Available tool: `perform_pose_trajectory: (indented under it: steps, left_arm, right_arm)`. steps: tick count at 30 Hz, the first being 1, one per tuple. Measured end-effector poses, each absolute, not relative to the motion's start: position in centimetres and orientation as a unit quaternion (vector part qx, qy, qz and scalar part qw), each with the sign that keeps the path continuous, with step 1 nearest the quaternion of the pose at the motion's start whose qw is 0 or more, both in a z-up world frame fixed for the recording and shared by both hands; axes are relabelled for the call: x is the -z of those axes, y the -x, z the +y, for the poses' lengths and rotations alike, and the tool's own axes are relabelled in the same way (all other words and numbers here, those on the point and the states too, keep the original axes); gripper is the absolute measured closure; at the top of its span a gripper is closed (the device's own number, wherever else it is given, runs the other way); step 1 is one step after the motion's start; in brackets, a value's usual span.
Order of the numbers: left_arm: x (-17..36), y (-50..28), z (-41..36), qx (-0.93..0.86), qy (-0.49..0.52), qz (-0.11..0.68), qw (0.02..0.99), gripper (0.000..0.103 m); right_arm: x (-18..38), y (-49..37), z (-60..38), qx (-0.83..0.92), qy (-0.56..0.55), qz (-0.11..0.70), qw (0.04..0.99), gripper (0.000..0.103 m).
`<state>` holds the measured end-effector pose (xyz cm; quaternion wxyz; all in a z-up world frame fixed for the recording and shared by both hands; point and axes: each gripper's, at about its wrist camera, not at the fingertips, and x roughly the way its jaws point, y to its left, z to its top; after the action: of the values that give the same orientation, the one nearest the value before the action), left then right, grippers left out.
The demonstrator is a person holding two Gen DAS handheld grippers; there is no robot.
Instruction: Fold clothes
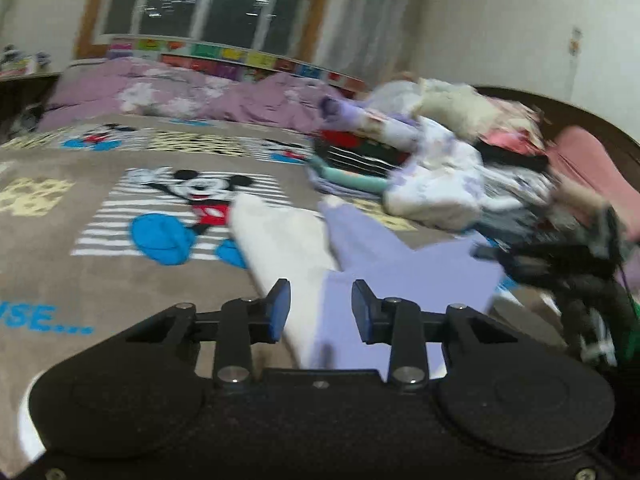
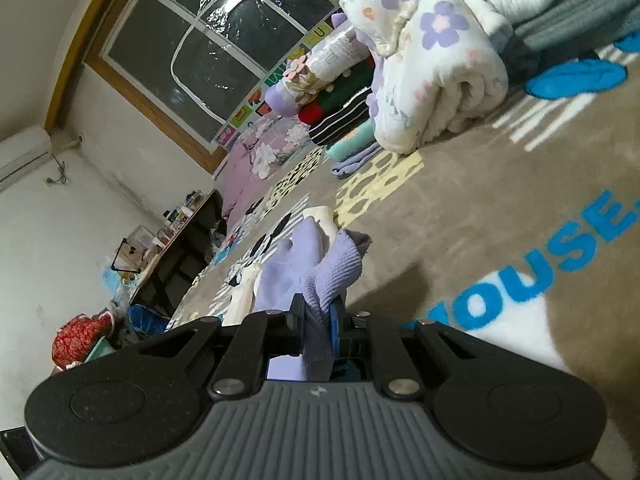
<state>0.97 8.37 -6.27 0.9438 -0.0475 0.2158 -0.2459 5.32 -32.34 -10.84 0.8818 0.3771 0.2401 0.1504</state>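
Note:
A lavender and cream garment (image 1: 360, 256) lies spread on the brown cartoon-mouse blanket (image 1: 100, 280). My left gripper (image 1: 321, 306) hovers over its near edge, open, with only cloth showing behind the gap. In the right wrist view my right gripper (image 2: 318, 320) is shut on the ribbed lavender cuff (image 2: 332, 268) of the same garment (image 2: 280, 276), whose cream part (image 2: 244, 292) trails to the left. The right gripper also shows as a dark blurred shape (image 1: 560, 264) at the right of the left wrist view.
A heap of unfolded clothes (image 1: 460, 152) with a white flowered fleece (image 2: 432, 68) and a striped stack (image 2: 340, 120) sits at the bed's far right. Purple bedding (image 1: 180, 96) lies under the window (image 1: 200, 0). A cluttered dark desk (image 2: 176, 240) stands beside the bed.

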Motion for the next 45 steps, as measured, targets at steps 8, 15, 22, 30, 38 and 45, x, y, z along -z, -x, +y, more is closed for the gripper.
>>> perform_pose_trajectory:
  steps: [8,15,22,30,38,45]
  left_arm:
    - [8.0,0.8,4.0,0.305,-0.059,0.292,0.904,0.068]
    - [8.0,1.6,3.9,0.316,-0.075,0.312,0.893,0.059]
    - [9.6,-1.6,4.9,0.284,-0.003,0.321,0.904,0.057]
    - [8.6,0.2,5.0,0.315,0.002,0.312,0.896,0.054]
    - [8.6,2.0,3.5,0.346,-0.078,0.296,0.887,0.044]
    - [9.3,2.0,3.9,0.35,-0.094,0.303,0.881,0.038]
  right_arm:
    - [9.2,-6.3,-32.1,-0.147,-0.344,0.26,0.89,0.089]
    - [8.5,-7.1,-32.0,-0.15,-0.331,0.278,0.889,0.089]
    - [7.4,-7.7,-31.5,-0.157,-0.314,0.282,0.893,0.089]
    - [6.5,-8.1,-31.2,-0.161,-0.306,0.284,0.894,0.089]
    - [5.1,-8.4,-30.8,-0.151,-0.304,0.295,0.893,0.089]
    - [2.5,-10.9,-28.8,-0.142,-0.273,0.321,0.896,0.089]
